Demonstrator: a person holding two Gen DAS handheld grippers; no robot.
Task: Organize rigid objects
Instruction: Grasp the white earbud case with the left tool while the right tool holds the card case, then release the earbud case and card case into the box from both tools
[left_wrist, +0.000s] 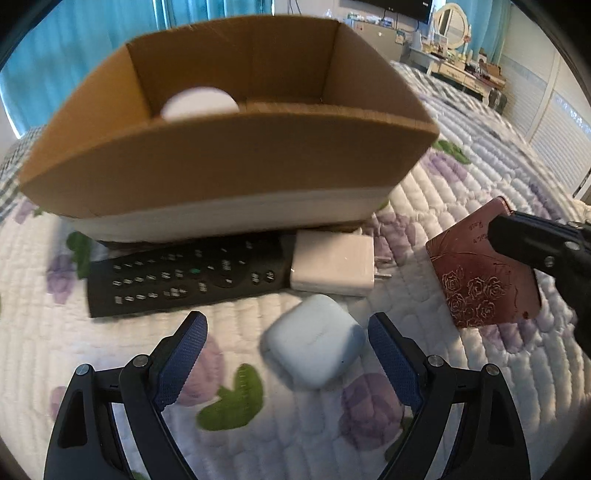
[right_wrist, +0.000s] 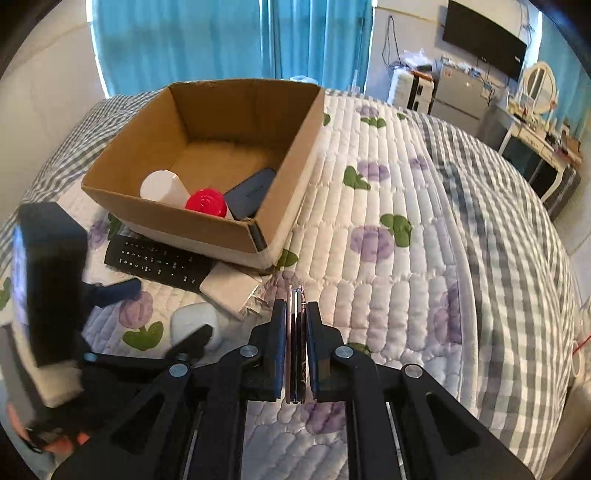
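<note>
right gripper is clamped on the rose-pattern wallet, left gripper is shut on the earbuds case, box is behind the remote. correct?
One error: the left gripper is open, its fingers spread either side of the earbuds case on the quilt, as the left wrist view shows. The rest holds: the right gripper is clamped on the wallet, and the box sits behind the remote.

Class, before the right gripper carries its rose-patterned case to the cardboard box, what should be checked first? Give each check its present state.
1. The right gripper is clamped on the rose-patterned case: ok.
2. The cardboard box is open on top: ok.
3. Free floor space in the box beside the white bottle, red cap and dark device: ok.
4. The left gripper is open around the earbud case, not gripping: ok.
5. The grip is firm enough for travel: cannot tell.
</note>
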